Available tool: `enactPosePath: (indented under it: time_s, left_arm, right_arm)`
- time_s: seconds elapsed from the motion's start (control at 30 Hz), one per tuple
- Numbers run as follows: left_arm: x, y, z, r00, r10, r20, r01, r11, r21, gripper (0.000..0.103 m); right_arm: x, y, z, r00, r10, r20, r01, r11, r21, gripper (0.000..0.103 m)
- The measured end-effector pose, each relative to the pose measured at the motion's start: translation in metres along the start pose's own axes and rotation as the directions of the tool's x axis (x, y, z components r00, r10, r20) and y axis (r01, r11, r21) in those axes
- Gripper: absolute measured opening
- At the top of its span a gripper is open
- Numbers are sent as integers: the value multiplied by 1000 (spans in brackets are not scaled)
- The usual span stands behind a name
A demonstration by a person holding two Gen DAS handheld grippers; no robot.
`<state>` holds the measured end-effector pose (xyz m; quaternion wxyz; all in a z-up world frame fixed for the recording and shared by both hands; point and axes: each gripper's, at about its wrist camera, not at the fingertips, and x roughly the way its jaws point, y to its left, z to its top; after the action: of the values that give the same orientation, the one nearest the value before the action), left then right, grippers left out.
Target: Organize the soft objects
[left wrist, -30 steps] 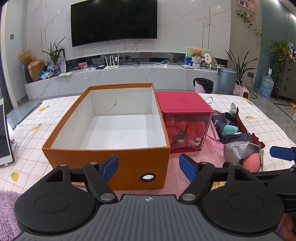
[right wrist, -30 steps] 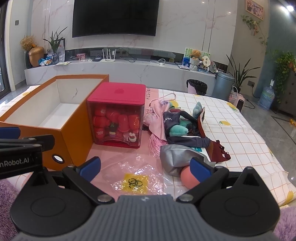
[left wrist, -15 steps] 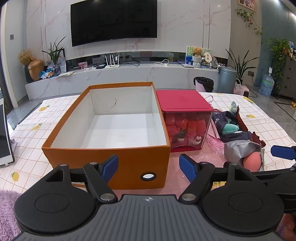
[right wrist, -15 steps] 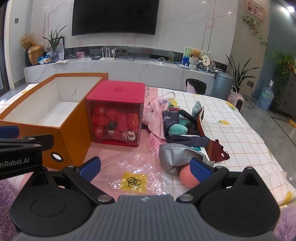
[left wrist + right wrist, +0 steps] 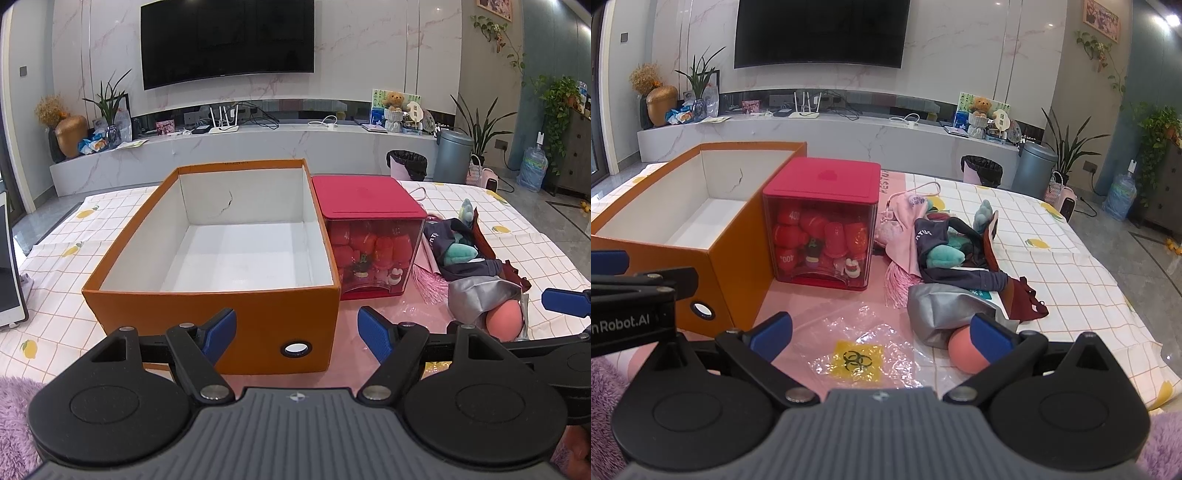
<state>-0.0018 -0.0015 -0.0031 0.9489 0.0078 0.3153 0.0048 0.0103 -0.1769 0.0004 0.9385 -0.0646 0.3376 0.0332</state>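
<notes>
An empty orange box (image 5: pixel 221 314) with a white inside stands on the table; it also shows in the right wrist view (image 5: pixel 738 258). A pile of soft things (image 5: pixel 956 254) lies to its right: pink cloth, dark garments, a teal plush, a silver bag (image 5: pixel 942 310) and a pink ball (image 5: pixel 964 350). The pile shows in the left wrist view (image 5: pixel 472 258). My left gripper (image 5: pixel 295 332) is open and empty in front of the box. My right gripper (image 5: pixel 882 332) is open and empty, just short of the ball and silver bag.
A red-lidded clear box (image 5: pixel 373 236) of red toys stands between the orange box and the pile. A clear plastic bag with a yellow label (image 5: pixel 857 360) lies under my right gripper. A tablet (image 5: pixel 9 266) stands at the left. Purple fluffy fabric (image 5: pixel 14 417) lies at the near edge.
Both grippers have drifted slightly; the view has shifted a little. Both stay open and empty. Nothing on the table has moved.
</notes>
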Motion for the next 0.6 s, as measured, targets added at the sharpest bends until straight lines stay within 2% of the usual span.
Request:
enactPosePath:
  time_s: [0.6]
  left_arm:
    - [1,1,-1,1000,4,-9,-4,1000,-2,88]
  right_arm:
    - [2,1,0,1000,-2,-3,2,1000,-6,100]
